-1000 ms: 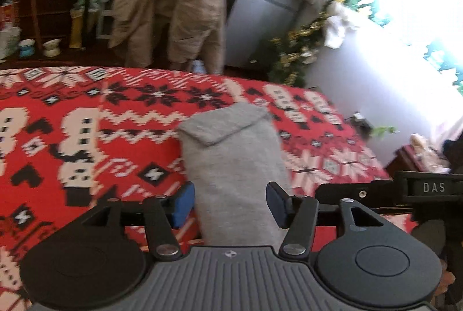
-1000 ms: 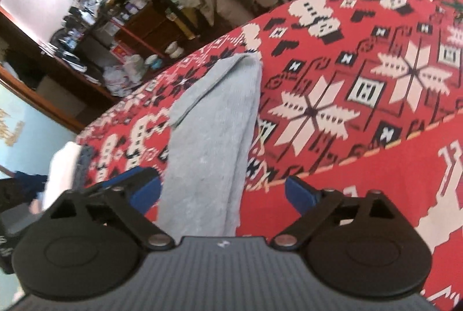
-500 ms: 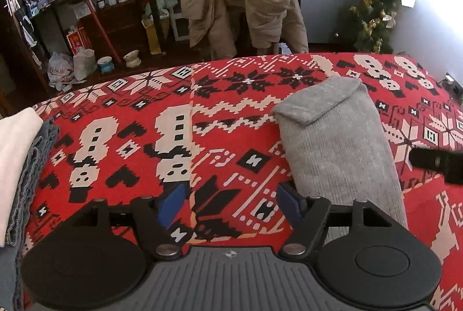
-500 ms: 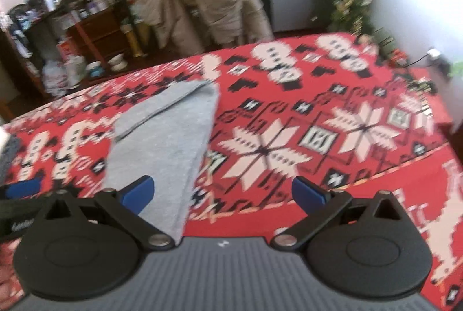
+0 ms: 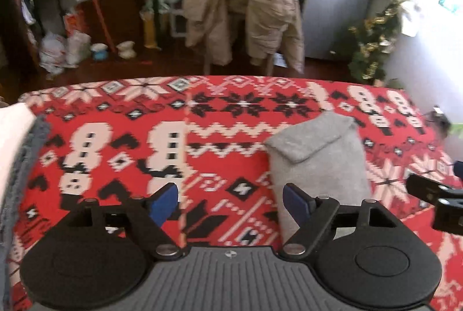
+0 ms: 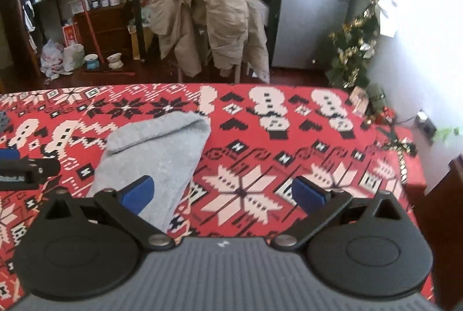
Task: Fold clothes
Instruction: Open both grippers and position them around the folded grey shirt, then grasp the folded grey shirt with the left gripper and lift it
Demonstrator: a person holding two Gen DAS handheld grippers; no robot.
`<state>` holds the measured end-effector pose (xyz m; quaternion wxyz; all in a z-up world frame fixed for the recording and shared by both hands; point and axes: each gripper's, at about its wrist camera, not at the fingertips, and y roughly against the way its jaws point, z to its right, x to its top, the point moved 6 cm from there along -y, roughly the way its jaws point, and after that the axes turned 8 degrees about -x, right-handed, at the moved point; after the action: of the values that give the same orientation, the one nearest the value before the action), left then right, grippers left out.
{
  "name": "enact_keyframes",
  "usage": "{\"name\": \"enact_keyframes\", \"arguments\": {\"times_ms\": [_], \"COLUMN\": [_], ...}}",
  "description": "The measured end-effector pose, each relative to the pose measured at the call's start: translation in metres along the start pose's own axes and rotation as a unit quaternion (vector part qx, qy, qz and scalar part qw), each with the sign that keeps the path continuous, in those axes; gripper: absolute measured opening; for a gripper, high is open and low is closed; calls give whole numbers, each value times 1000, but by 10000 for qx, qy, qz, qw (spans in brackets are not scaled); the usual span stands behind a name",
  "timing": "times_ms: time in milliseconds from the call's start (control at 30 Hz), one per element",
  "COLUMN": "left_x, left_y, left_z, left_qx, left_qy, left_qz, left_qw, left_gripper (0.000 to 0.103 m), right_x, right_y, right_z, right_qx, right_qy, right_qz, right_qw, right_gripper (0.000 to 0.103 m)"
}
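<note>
A: Going from the left, where does everything sit around the folded grey garment (image 5: 318, 157) on the red patterned blanket (image 5: 121, 143)?

B: A stack of folded cloth (image 5: 14, 143) lies far left of it. The left gripper (image 5: 231, 199) hovers just left of it, jaws spread and just opening, nothing between them. The right gripper (image 6: 221, 195) hangs just right, spread and empty.

A: The risk?

B: A low finger could snag the garment's near end and drag the fold open.

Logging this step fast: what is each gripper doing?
Left gripper: open, jaws just widened, nothing between them.
Right gripper: open, holding nothing.
</note>
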<state>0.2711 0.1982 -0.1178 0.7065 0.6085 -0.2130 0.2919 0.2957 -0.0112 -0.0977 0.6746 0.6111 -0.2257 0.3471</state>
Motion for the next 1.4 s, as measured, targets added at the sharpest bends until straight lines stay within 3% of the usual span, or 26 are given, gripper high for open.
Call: {"name": "enact_keyframes", "arguments": {"times_ms": [167,267,400,500,567,633,733,800,867,967,1067,1167,1400], "left_x": [3,6,10,11,12,12,11,9,7,4,3,3,1], "left_y": [-4,-8,-12,-23,-30,-38,-52,-58,-63,-67,-70,-71,-73], "left_z": [7,7,4,3,1,-5,-13,-18,-18,-17,-16,-13,-7], "left_qx": [54,-129,-421,-878,-1060,-1187,-1405,-1474,-1533,-1483,-1409,-1399,-1404], "left_qy": [-218,-118,369,666,957,1314,1816,2065,2150,2104,2054,1982,1872], "left_qz": [-78,-99,23,-266,-353,-422,-569,-656,-729,-781,-794,-757,-705], "left_qw": [9997,9998,9984,9936,9891,9833,9716,9651,9617,9631,9652,9672,9697], "left_gripper": [80,80,80,80,80,77,70,65,63,60,57,55,46], "right_x": [9,13,18,19,19,19,12,4,-3,-13,-16,-19,-24], "right_y": [-5,-4,-5,-10,-19,-31,-54,-70,-81,-96,-104,-110,-122], "right_z": [4,2,1,2,3,8,16,18,19,19,17,15,9], "right_qx": [-364,-588,33,417,737,1162,1630,1907,1951,1963,1912,1959,2058], "right_qy": [-4,200,-179,-670,-1056,-1706,-2672,-3083,-3216,-3354,-3259,-3219,-3189], "right_qz": [-81,53,-103,-286,-618,-902,-1438,-1757,-1924,-2141,-2198,-2211,-2212], "right_qw": [9993,9981,9998,9965,9897,9743,9388,9153,9064,8962,8994,8995,8983], "right_gripper": [102,102,102,102,102,98,83,62,44,39,37,27,19]}}
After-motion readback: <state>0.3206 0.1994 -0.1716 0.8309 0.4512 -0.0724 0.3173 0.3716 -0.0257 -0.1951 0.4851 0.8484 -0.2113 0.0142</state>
